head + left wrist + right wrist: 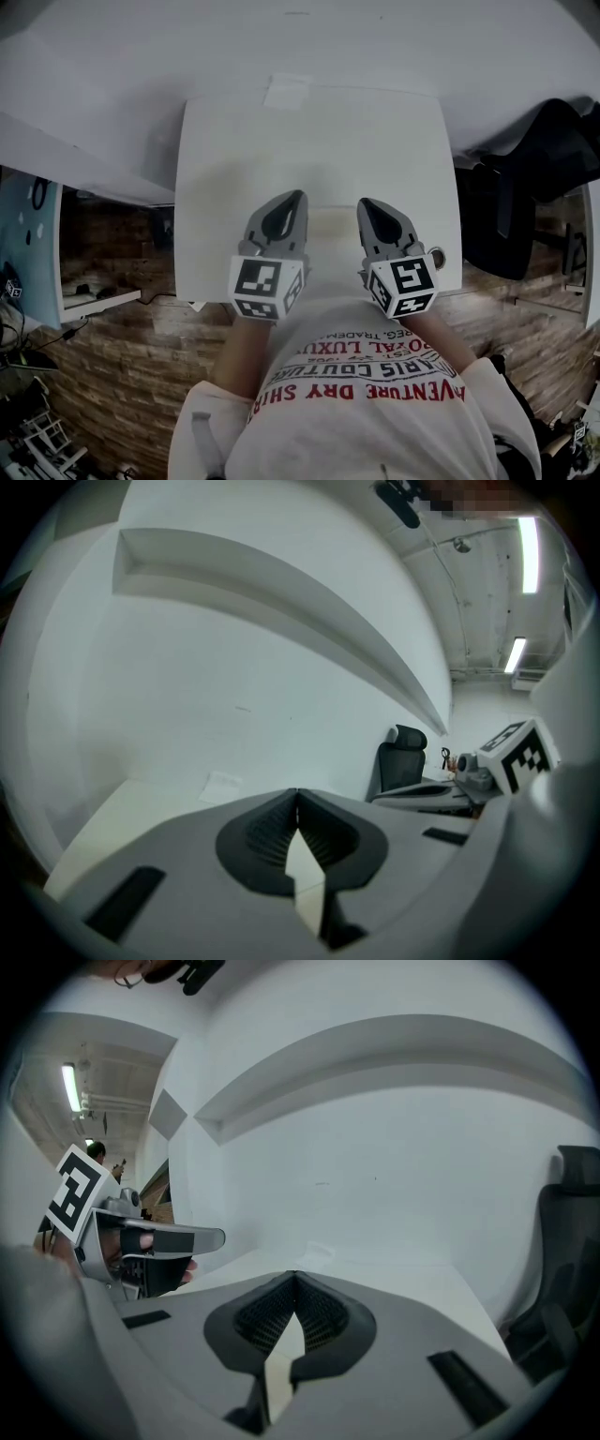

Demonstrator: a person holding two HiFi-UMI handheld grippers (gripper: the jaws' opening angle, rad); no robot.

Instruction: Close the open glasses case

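left gripper (299, 195) beside right gripper (365, 202), apart | table (319, 141) under the fingers | paper sheet (289, 91) ahead of the fingers, on table's far edge by wall (281, 37) | chair (525, 178) right of right fingers, off table

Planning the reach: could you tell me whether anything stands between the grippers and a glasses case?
No glasses case shows anywhere. Ahead of the left gripper and right gripper lies only a paper slip at the table's far edge.

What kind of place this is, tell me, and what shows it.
Probably an office or lab room: a white table set against a plain white wall, a black office chair nearby, and strip lights on the ceiling.
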